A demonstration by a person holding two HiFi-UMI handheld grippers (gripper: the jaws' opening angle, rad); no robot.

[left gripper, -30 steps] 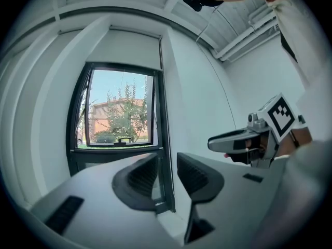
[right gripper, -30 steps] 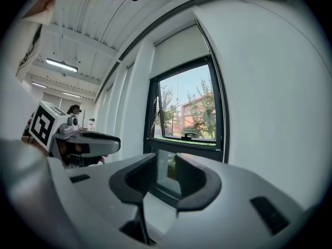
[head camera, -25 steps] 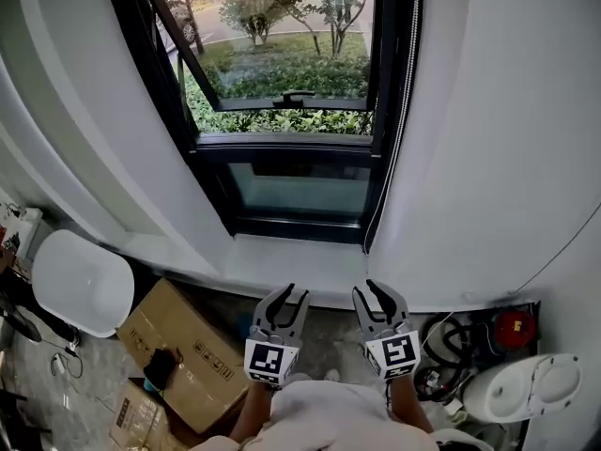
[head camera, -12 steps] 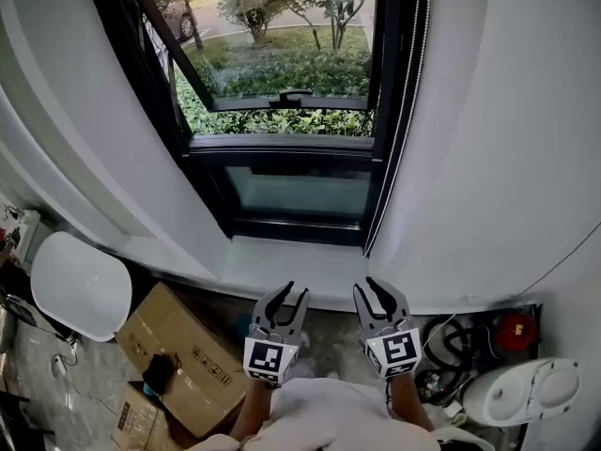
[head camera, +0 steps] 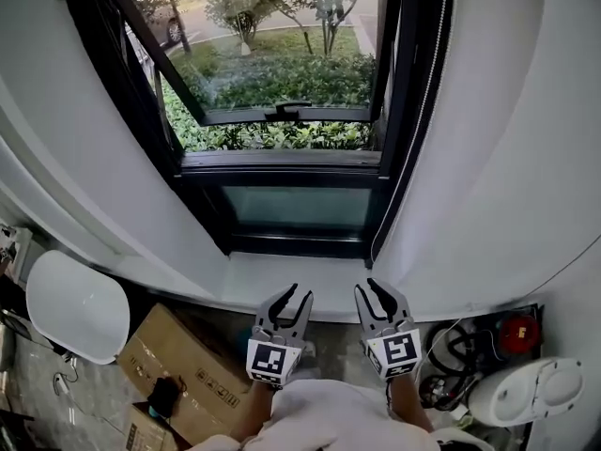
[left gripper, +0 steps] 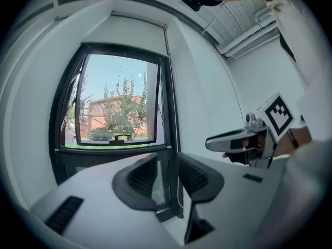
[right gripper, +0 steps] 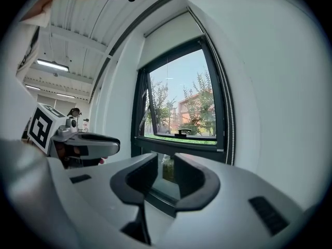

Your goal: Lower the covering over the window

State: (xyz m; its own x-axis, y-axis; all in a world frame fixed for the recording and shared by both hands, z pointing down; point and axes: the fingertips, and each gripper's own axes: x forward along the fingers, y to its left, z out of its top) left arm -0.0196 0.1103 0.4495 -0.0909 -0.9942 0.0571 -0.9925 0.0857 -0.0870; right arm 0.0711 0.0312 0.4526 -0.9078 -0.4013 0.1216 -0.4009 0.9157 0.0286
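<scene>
1. While both point toward the black-framed glass window point(head camera: 282, 130), the left hand-held gripper point(head camera: 298, 295) stands open with nothing between its jaws.
2. The right hand-held gripper point(head camera: 368, 288), also open and empty, has just been closing slightly.
3. The white roller covering point(right gripper: 171, 35) sits raised, ahead of and high above both.

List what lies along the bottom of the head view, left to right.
White chair → cardboard box → left gripper → right gripper, open, its jaws just eased closer with nothing between them → white appliance.
</scene>
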